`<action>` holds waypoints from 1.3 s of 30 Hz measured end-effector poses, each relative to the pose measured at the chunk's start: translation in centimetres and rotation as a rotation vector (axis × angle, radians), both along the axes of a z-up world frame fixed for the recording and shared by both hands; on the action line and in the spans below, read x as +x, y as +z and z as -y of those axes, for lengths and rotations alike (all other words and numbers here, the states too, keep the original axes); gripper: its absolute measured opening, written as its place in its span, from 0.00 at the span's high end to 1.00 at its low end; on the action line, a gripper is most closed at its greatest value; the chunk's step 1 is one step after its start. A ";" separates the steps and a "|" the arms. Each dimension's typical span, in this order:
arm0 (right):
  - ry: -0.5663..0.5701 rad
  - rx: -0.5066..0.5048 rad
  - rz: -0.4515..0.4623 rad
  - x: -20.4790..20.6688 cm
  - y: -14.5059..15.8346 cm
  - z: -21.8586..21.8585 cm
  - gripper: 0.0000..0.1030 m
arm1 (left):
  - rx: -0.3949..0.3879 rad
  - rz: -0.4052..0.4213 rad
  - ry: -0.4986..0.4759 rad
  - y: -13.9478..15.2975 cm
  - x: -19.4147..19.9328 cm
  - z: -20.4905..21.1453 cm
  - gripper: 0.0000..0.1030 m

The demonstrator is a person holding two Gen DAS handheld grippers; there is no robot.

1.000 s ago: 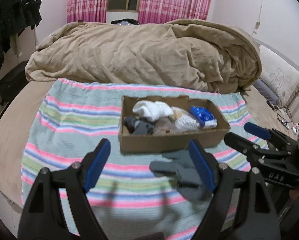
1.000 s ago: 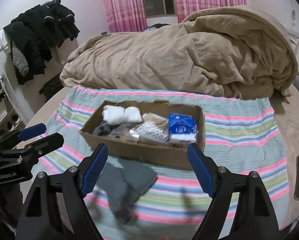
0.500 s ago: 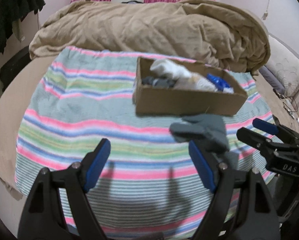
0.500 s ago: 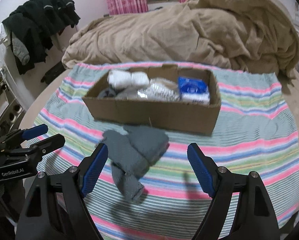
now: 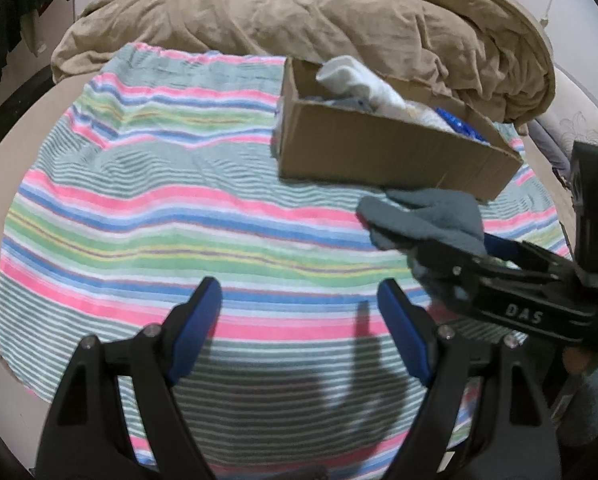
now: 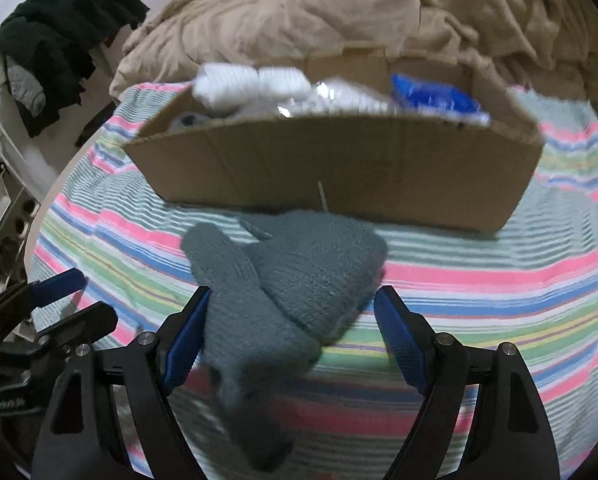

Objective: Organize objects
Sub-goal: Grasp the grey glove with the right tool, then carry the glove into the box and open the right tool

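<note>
A grey knitted glove pair [image 6: 283,276] lies on the striped blanket [image 6: 499,280] just in front of a cardboard box [image 6: 339,168]. The box holds white socks [image 6: 243,84], a blue packet [image 6: 431,94] and other small items. My right gripper [image 6: 289,332] is open, its jaws on either side of the gloves' near end. In the left wrist view the gloves [image 5: 427,216] lie to the right, by the box [image 5: 379,152]. My left gripper [image 5: 299,324] is open and empty over bare blanket, left of the gloves.
A rumpled tan duvet [image 5: 319,20] is heaped behind the box. Dark clothes [image 6: 59,40] hang at the left wall. The bed edge curves at the left and near side. The left gripper shows at the right wrist view's lower left [image 6: 51,300].
Both grippers have dropped lower and closer to the bed. The right gripper has moved forward so the gloves now lie between its open jaws. The left gripper drifted left.
</note>
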State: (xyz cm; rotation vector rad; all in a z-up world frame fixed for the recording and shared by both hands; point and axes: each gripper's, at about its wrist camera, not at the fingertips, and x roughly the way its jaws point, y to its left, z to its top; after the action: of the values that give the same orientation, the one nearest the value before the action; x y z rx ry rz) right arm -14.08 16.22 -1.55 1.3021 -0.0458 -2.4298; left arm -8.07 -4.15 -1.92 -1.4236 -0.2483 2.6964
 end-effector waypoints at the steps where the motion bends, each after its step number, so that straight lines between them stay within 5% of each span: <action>1: 0.000 -0.001 -0.004 0.1 -0.1 0.1 0.31 | 0.002 -0.001 0.001 -0.1 0.0 0.1 0.21; 4: 0.029 -0.002 -0.007 0.5 0.3 0.5 0.43 | 0.007 -0.001 0.006 -0.1 0.0 0.2 0.21; 9: 0.049 0.003 -0.008 1.2 1.0 0.2 0.50 | 0.002 -0.007 -0.006 0.3 0.4 -0.2 0.21; 24: 0.029 -0.025 -0.142 3.1 8.3 -2.5 0.50 | -0.017 -0.079 -0.033 4.4 0.6 -1.8 0.21; 39: 0.013 -0.021 -0.204 -4.0 11.2 -3.5 0.50 | -0.029 -0.163 0.004 8.4 -5.6 -2.1 0.21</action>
State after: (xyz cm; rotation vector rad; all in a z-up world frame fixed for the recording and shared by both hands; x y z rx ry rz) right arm -18.06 19.75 9.60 1.0360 -0.0075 -2.5311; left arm -13.65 -2.09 6.45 -1.2023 -0.2014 2.8101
